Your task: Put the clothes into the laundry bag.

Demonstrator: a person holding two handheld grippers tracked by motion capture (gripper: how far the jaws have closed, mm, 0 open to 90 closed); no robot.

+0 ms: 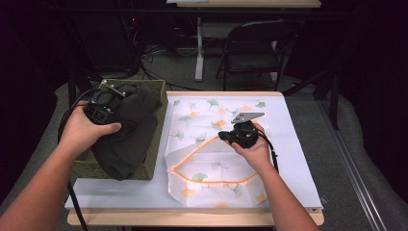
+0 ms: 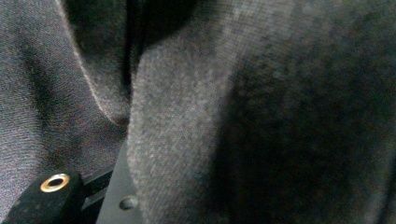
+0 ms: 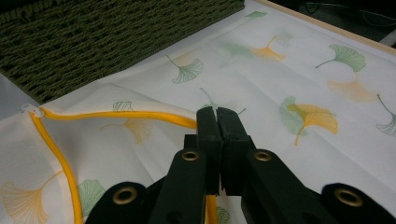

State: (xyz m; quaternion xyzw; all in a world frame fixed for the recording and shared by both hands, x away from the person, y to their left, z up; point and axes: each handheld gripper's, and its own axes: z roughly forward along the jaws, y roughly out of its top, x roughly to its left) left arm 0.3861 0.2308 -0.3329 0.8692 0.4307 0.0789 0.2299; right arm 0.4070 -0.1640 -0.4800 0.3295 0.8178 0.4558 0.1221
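A dark grey garment (image 1: 127, 139) hangs half out of a green woven basket (image 1: 156, 144) at the table's left. My left gripper (image 1: 120, 102) is above the basket, shut on the garment's top, and the left gripper view has the grey cloth (image 2: 187, 116) pressed close over the jaws. To the right a white bag (image 1: 216, 173) with a ginkgo leaf print lies flat. My right gripper (image 3: 217, 112) is shut on the bag's yellow-trimmed opening edge (image 3: 112, 114) and holds that edge slightly raised (image 1: 226, 136).
The basket wall (image 3: 93, 42) stands just beyond the bag's left side. The table (image 1: 298, 159) has a bare white strip right of the bag and along the front. A folding chair (image 1: 255, 48) stands on the floor behind the table.
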